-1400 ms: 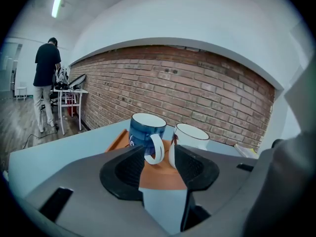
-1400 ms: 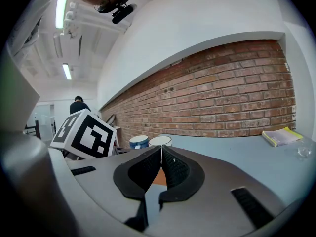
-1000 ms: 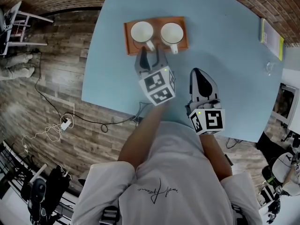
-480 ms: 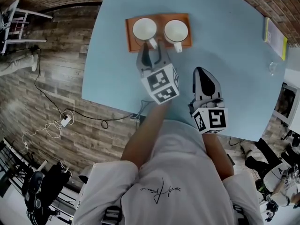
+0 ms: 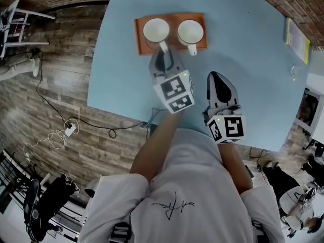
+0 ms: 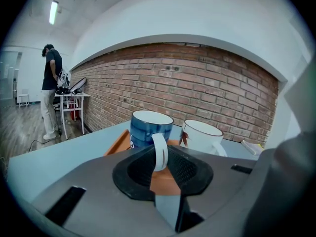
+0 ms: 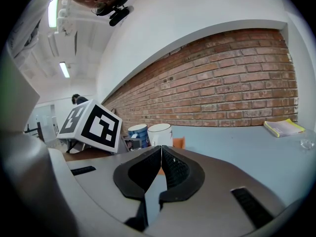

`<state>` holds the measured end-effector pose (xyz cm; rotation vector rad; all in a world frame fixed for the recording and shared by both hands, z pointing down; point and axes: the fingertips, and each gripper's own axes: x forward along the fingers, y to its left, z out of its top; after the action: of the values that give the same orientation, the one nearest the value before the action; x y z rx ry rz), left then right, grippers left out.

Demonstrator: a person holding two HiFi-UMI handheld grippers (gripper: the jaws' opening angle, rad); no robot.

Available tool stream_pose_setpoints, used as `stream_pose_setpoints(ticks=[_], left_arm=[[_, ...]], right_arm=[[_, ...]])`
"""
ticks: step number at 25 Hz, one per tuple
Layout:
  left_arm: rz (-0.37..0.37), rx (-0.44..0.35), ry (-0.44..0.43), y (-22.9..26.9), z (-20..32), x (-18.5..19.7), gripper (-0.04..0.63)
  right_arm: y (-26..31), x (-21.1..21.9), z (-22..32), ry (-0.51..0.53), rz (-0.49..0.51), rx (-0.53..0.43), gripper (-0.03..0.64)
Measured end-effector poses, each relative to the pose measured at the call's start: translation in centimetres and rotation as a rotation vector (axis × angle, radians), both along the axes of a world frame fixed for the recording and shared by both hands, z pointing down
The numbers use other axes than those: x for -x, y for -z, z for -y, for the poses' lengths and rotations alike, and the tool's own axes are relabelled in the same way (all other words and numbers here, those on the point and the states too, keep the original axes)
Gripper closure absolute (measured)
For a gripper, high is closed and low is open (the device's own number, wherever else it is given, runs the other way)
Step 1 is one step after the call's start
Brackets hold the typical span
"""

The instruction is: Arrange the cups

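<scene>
Left tool [image 5: 163, 55] just closed onto white handle of blue cup [image 6: 148, 127], right tool [image 5: 215, 78] pressed together, white cup [image 6: 200, 137] beside

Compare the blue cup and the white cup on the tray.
The blue ceramic cup is blue with a white handle; the white ceramic cup is white with a dark rim. In the head view the blue cup fills the left half of the rectangular orange tray, the white cup the right. The left gripper, jaws just closing, has the blue cup's handle between them; the white cup's handle is free. Both stand upright, handles towards the person.
</scene>
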<state>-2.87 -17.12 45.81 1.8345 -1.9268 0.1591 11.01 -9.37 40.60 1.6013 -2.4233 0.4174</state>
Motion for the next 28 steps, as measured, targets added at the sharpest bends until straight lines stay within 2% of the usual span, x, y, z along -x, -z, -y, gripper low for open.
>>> stream_pose_setpoints(ticks=[6,14,28], left_arm=[[0.050,-0.003,-0.034,0.1,0.0,0.0,0.528],[0.151,-0.040,-0.131,0.4,-0.6,0.2,0.529],[0.067,-0.095,-0.251,0.9,-1.5,0.5,0.531]], right_arm=[[-0.4,0.2,-0.1,0.008,-0.003,0.007,0.595],[-0.3,0.6,-0.1,0.017,-0.005,-0.003,0.595],[-0.2,1.1,-0.2,0.030,-0.003,-0.007,0.595]])
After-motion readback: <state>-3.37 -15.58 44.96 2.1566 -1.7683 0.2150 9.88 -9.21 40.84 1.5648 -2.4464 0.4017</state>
